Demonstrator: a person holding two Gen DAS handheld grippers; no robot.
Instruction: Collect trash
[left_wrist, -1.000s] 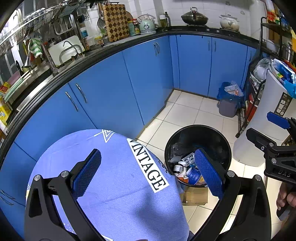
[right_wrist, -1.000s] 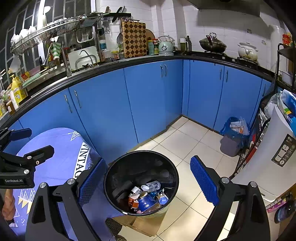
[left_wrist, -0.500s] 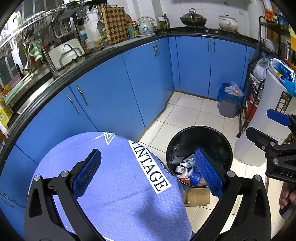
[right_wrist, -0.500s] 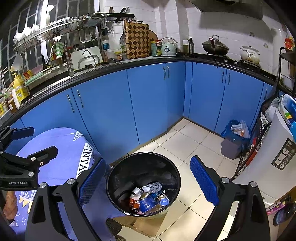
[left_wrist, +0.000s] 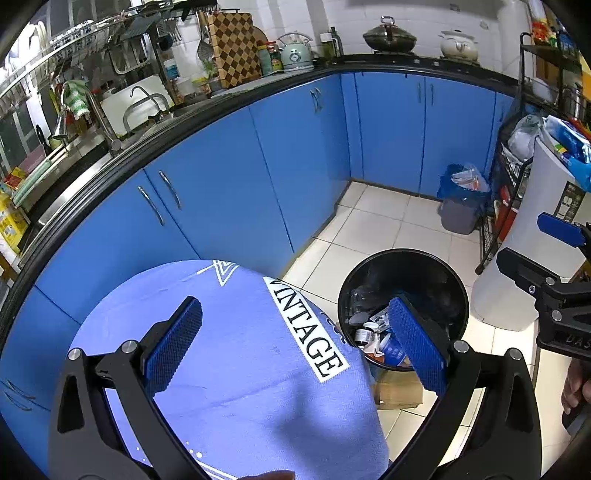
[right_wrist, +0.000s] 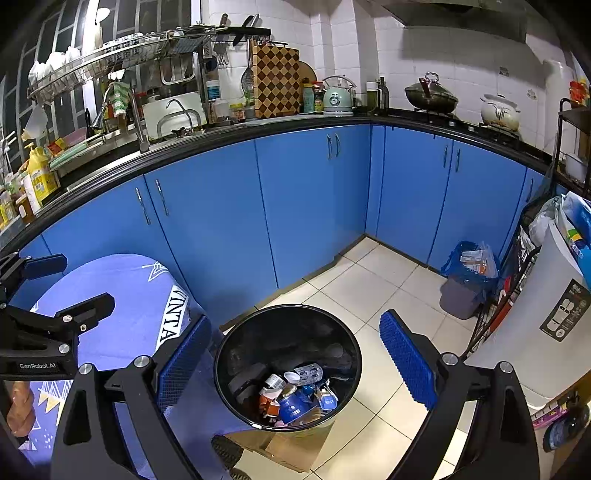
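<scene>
A round black trash bin (right_wrist: 354, 343) stands on the tiled floor and holds several cans, cartons and wrappers (right_wrist: 295, 395). It also shows in the left wrist view (left_wrist: 458, 280). My right gripper (right_wrist: 295, 365) is open and empty, above the bin's opening. My left gripper (left_wrist: 295, 350) is open and empty, above a table under a purple cloth printed "VINTAGE" (left_wrist: 236, 369), to the left of the bin. No loose trash shows on the cloth.
Blue cabinets (right_wrist: 303, 199) under a black counter curve along the back. A small grey bin with a blue bag (right_wrist: 465, 284) stands in the corner. A white appliance (right_wrist: 539, 325) and a wire rack stand at right. A cardboard box (left_wrist: 397, 387) lies under the black bin.
Both grippers have drifted slightly, and the bin sits a little lower and further right in the views. Both stay open and empty.
</scene>
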